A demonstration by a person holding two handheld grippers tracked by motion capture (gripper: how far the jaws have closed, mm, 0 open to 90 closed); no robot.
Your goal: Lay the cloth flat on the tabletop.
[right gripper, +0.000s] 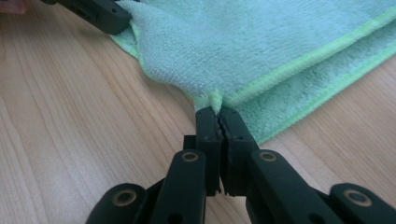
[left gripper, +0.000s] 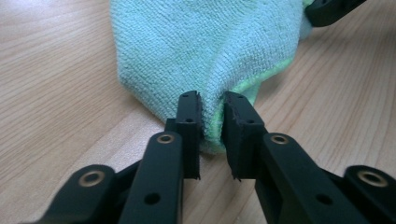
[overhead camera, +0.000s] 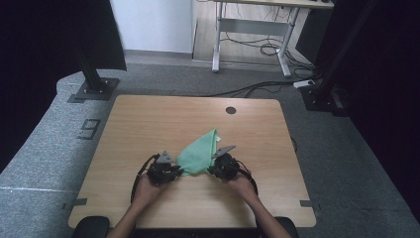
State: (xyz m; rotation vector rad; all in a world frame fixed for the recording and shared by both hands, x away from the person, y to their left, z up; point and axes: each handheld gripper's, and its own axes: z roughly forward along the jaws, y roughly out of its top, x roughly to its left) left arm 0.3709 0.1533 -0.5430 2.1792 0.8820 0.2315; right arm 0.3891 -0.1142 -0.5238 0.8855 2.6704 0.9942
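A green microfibre cloth (overhead camera: 199, 151) with a brighter green hem lies folded on the wooden table (overhead camera: 148, 124), pointing away from the person. My left gripper (overhead camera: 174, 171) is at the cloth's near left end; in the left gripper view its jaws pinch a thick fold of the cloth (left gripper: 205, 56) between the pads. My right gripper (overhead camera: 213, 169) sits at the near right corner. In the right gripper view its jaws are pressed together on a small nub of the cloth's corner (right gripper: 215, 100), at my right gripper (right gripper: 218, 114). My left gripper (left gripper: 212, 105) holds its fold low over the table.
A round cable hole (overhead camera: 231, 110) sits near the table's far edge. Black frame posts (overhead camera: 91, 74) stand on the grey floor beyond the far left corner. A desk frame (overhead camera: 252, 29) with cables stands farther back.
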